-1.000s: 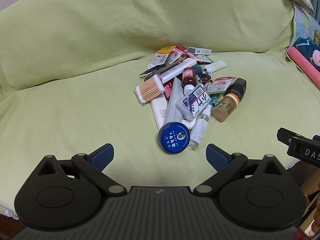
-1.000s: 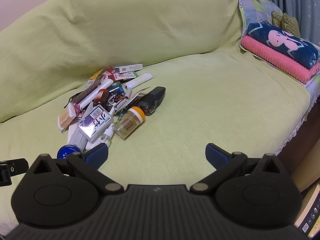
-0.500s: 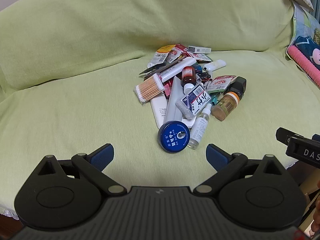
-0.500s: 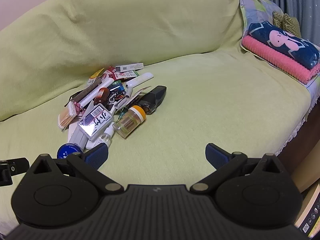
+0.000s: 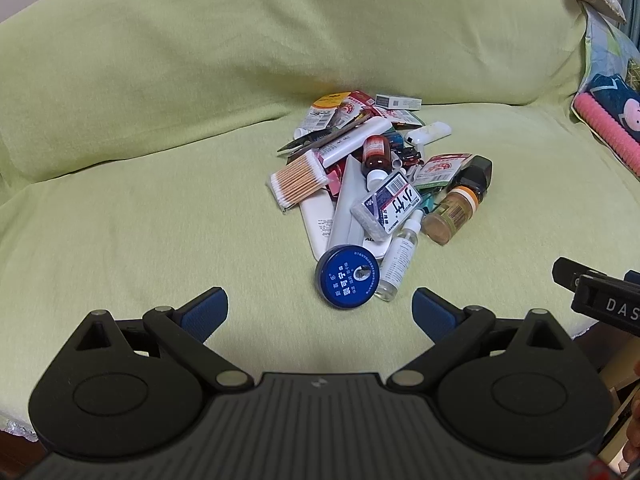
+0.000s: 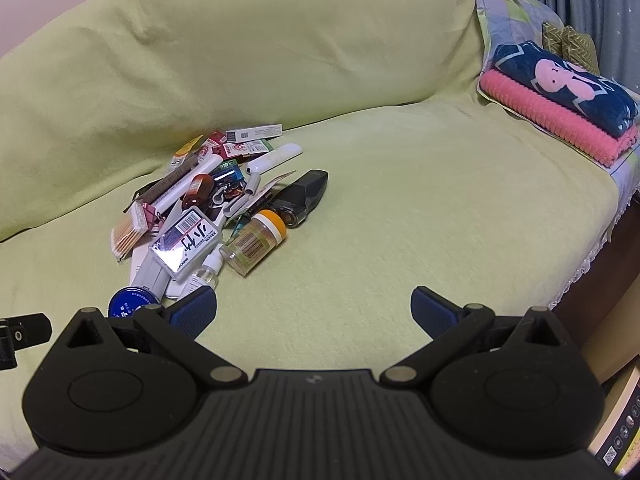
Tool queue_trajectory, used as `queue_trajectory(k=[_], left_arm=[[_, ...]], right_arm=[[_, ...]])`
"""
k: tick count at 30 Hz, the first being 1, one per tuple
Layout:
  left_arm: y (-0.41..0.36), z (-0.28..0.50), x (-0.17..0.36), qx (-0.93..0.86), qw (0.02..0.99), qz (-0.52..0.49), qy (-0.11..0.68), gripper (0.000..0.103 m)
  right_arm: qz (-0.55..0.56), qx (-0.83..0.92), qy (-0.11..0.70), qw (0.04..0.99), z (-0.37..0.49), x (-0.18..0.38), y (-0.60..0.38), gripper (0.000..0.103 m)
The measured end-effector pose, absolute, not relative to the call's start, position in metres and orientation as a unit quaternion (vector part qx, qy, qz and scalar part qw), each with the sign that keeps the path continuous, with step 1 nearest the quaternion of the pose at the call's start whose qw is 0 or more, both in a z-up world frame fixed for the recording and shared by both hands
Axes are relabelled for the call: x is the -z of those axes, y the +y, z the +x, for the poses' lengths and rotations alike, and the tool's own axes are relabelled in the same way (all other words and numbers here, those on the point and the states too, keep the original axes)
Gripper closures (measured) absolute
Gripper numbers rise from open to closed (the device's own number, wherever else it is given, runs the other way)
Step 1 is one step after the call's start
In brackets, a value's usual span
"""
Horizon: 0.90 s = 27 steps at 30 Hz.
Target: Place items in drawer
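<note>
A sofa (image 5: pixel 160 208) draped in a pale green cover fills both views, and a heap of small items lies on its seat. The left tongs (image 5: pixel 320 312) hang over the near edge of the seat with their blue pads spread wide and nothing between them.

At the left of the heap in the left wrist view sits a bundle of cotton swabs (image 5: pixel 298 182). Just right of it, a white tube (image 5: pixel 318 222) and a grey flat piece run toward the near side. A round blue tin (image 5: pixel 347 278) lies at the near end of the heap, touching a small clear spray bottle (image 5: pixel 400 256) on its right. Above these lies a clear pack with a barcode label (image 5: pixel 388 204), and beyond that a brown bottle with a red label (image 5: pixel 376 154). Further right lies an amber jar with an orange band (image 5: pixel 450 216), next to a black bottle-like object (image 5: pixel 476 176). At the far side of the heap are sachets and a white carton (image 5: pixel 398 101).

The right tongs (image 6: pixel 314 308) are also spread wide and empty, over bare seat to the right of the heap. Their left pad lies in line with the spray bottle. At the far right end of the sofa lie folded towels (image 6: pixel 560 96), navy on pink.

The drawer is not visible in either view.
</note>
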<state>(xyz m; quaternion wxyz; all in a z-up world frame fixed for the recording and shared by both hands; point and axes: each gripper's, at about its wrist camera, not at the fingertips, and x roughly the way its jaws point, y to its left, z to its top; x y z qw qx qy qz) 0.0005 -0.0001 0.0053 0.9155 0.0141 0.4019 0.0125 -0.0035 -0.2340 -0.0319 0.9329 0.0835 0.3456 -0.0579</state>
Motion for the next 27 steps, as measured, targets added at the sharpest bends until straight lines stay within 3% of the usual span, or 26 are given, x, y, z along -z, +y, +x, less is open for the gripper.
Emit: queue_trajectory(k=[27], left_arm=[[-0.002, 0.02, -0.015, -0.015, 0.922, 0.022, 0.387, 0.004]], right_arm=[[0.066, 0.056, 0.303, 0.949, 0.021, 0.007, -0.232, 0.0]])
